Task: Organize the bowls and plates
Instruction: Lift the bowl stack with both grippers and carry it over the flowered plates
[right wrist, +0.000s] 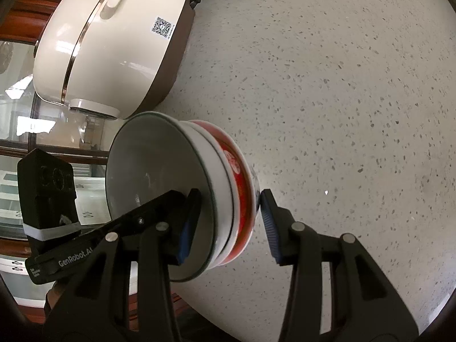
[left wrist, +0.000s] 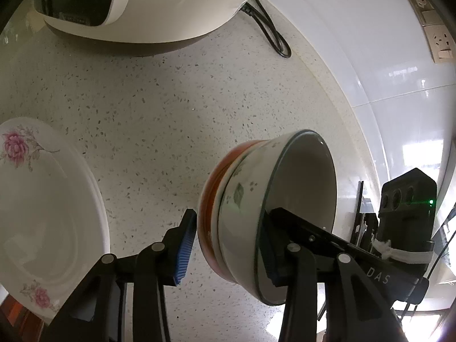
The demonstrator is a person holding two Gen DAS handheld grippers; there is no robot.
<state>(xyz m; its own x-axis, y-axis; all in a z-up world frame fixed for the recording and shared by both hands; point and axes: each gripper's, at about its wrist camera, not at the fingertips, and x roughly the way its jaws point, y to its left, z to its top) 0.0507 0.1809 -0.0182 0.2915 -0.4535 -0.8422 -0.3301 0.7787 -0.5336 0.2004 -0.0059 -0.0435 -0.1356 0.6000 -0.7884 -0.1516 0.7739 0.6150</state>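
Note:
A stack of nested bowls (left wrist: pixel 250 188) (right wrist: pixel 199 176) has a white bowl with green leaves and a dark rim on top and red-patterned bowls under it. My left gripper (left wrist: pixel 232 213) straddles the stack's wall, one finger inside the top bowl and the blue pad (left wrist: pixel 185 245) of the other touching the red bowl's outside. My right gripper (right wrist: pixel 230 193) holds the opposite side the same way, its outer pad (right wrist: pixel 269 225) meeting the bottom bowl's foot at the tip. White plates with pink flowers (left wrist: pixel 51 199) lie at the left. Whether the stack rests on the counter is unclear.
A cream rice cooker (left wrist: pixel 159 5) (right wrist: pixel 114 42) stands on the speckled counter (left wrist: pixel 156 114) (right wrist: pixel 342 85), its black cord (left wrist: pixel 273 37) trailing behind it. A white tiled wall (left wrist: pixel 356 57) with sockets (left wrist: pixel 439 42) bounds the counter. Glass cabinet doors (right wrist: pixel 28 114) show beyond the cooker.

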